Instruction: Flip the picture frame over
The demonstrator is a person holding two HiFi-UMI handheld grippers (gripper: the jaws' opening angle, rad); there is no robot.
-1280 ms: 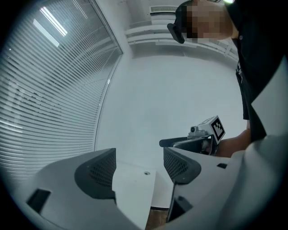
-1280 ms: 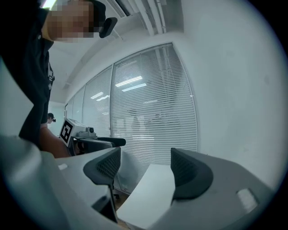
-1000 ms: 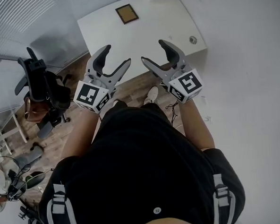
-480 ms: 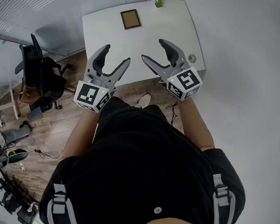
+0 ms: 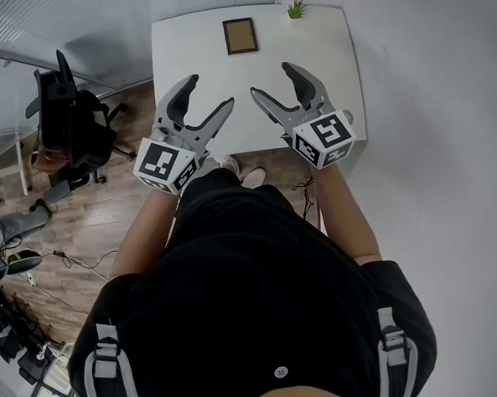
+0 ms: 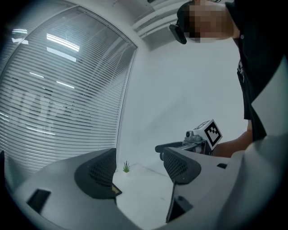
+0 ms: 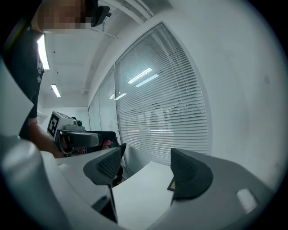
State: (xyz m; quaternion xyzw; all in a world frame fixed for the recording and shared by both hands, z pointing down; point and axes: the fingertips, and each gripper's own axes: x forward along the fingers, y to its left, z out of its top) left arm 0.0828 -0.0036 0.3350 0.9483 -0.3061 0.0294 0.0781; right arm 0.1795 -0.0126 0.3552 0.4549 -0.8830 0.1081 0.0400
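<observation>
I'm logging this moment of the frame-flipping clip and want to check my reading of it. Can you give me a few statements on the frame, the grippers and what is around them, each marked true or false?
1. The small brown rectangular picture frame lies on the white table, touched by neither the left gripper nor the right gripper. True.
2. The left gripper is shut on the frame. False: its jaws stand apart with nothing between them.
3. The right gripper is open and empty. True.
4. The small green potted plant stands at the table's near edge. False: it stands at the far edge, to the right of the frame.
5. The black office chair stands to the right of the table. False: it stands to the left.
</observation>
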